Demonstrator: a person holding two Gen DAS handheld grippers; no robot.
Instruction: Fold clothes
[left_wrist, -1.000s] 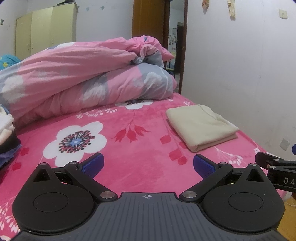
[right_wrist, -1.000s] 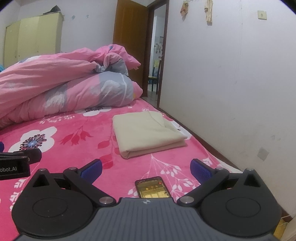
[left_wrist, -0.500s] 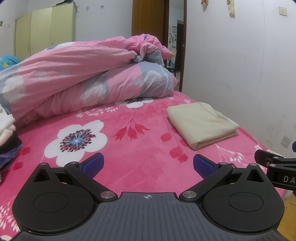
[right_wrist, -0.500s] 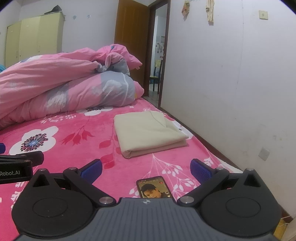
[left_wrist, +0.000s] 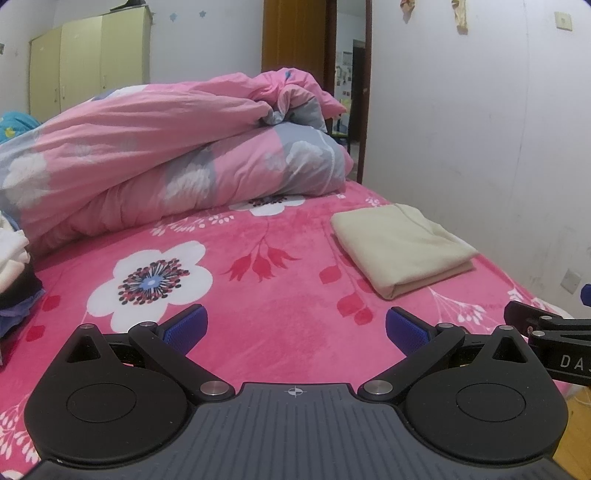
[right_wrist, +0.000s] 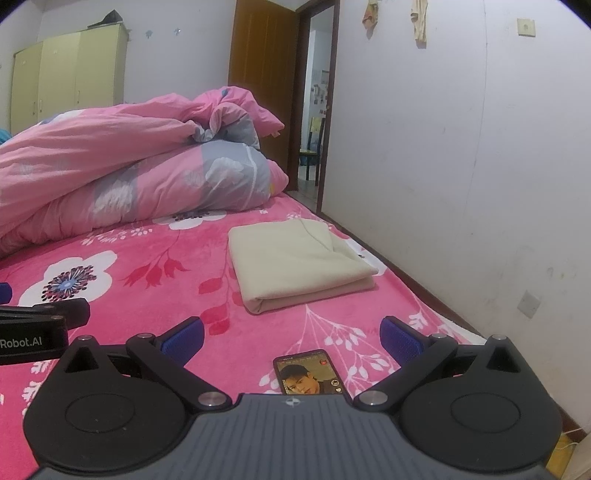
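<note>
Over the last second the scene has barely changed: both claws have drifted slightly, and only the phone screen shows a different picture. The left claw hovers low over the bed with its jaws spread wide and nothing between them; the right claw is likewise wide apart and empty. This steadiness suggests a pause between garments, not a fold in progress. The cream garment lies on the bed, ahead of the right claw, near the wall-side edge, well apart from both claws. It is already a neat flat rectangle of several layers, edges aligned, with one small corner raised at its far end. A duvet is heaped beyond it. To the left of the left claw, a stack of other clothes sits at the bed's edge; the next garment probably comes from there.
</note>
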